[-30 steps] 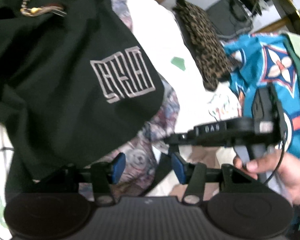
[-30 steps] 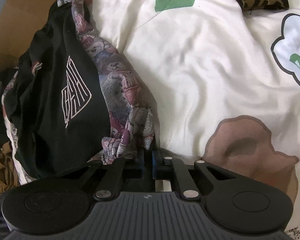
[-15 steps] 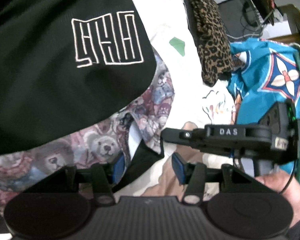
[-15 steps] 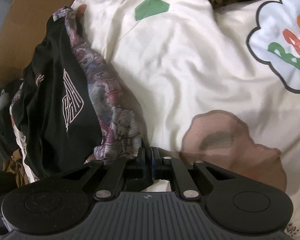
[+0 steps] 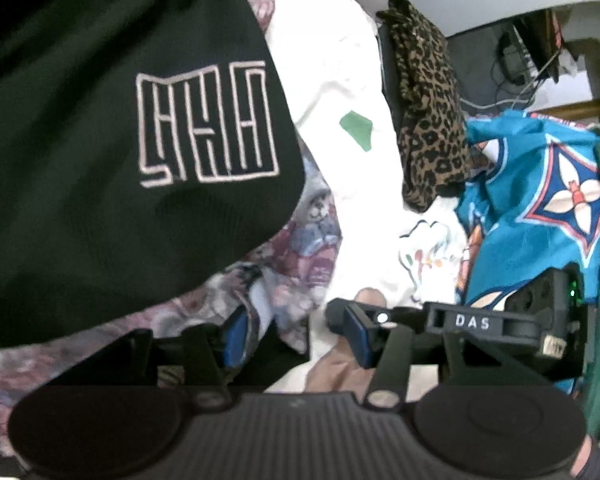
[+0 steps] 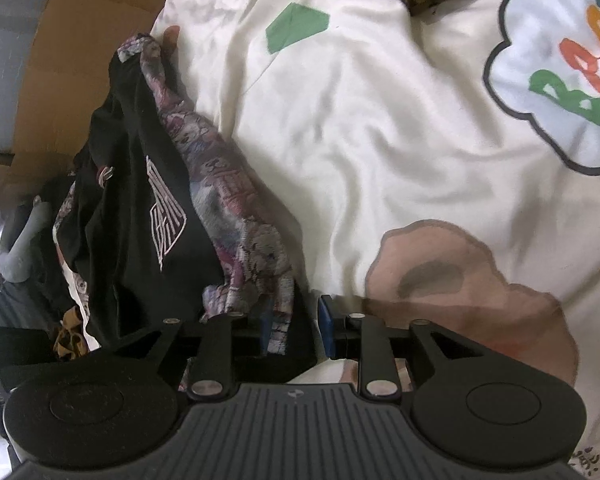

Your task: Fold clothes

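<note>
Right gripper (image 6: 292, 330): its jaws had just been opening, and the corner of the bear-print cloth (image 6: 228, 208) sat loose between the pads, no longer pinched.
Left gripper (image 5: 296, 334): jaws stood half apart with a fold of the bear-print cloth (image 5: 300, 248) against the left pad; no clamping showed, so I read it as released.
Garment being folded: the black top with the outlined logo (image 5: 204, 128) lay on the bear-print cloth, the two bunched together at the edge of the white printed bedspread (image 6: 380, 152).
Near risk: with both tongs slack, the cloth corner could spring back and undo whatever fold had been laid.
Snag risk: the loose corner lay just beside the right gripper's blue pad, so pulling away carelessly could drag it along.
Crowding risk: in the left wrist view the right gripper's fingers sat just beside the left one's, and the two could knock together.
Farther risk: the leopard-print item (image 5: 428, 104) and the teal patterned fabric (image 5: 540, 184) lay near, so a wide sweep could tangle other clothes in.
</note>
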`<action>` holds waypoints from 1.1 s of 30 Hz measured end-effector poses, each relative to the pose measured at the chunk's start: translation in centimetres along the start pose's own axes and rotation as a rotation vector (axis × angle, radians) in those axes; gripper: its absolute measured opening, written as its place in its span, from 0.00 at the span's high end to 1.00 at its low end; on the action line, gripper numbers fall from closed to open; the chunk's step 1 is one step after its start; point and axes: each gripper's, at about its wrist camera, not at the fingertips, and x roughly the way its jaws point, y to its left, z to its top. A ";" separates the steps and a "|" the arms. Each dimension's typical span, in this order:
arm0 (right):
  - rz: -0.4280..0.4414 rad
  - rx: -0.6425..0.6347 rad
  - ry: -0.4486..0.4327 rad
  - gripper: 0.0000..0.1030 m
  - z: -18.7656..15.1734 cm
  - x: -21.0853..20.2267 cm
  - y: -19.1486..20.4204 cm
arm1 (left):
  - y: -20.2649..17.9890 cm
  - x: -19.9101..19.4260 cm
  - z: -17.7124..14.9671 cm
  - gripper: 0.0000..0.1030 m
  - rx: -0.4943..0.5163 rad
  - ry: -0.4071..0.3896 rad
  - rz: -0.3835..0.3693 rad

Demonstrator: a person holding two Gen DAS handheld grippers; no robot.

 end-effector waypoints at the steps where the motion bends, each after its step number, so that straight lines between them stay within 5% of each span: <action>1: -0.001 0.004 -0.003 0.75 0.1 -0.2 -0.2 | 0.0 -0.4 0.1 0.48 -0.007 -0.004 -0.005; 8: 0.013 0.047 0.002 0.74 0.3 0.0 -0.6 | -0.7 -1.7 -0.1 0.48 -0.054 -0.019 -0.098; 12: 0.025 0.040 0.014 0.64 0.0 0.3 -0.2 | -0.6 0.0 -0.7 0.48 -0.076 0.004 -0.074; 23: 0.020 0.023 0.038 0.60 -0.3 0.8 -0.1 | 2.4 2.2 0.0 0.48 -0.261 -0.035 -0.113; 28: 0.028 0.018 0.044 0.61 -0.5 1.0 0.1 | 3.1 4.0 -0.3 0.80 -0.314 0.001 -0.088; 33: 0.019 -0.001 0.045 0.60 -0.7 1.2 0.2 | 3.6 5.0 -1.0 0.88 -0.350 0.012 -0.052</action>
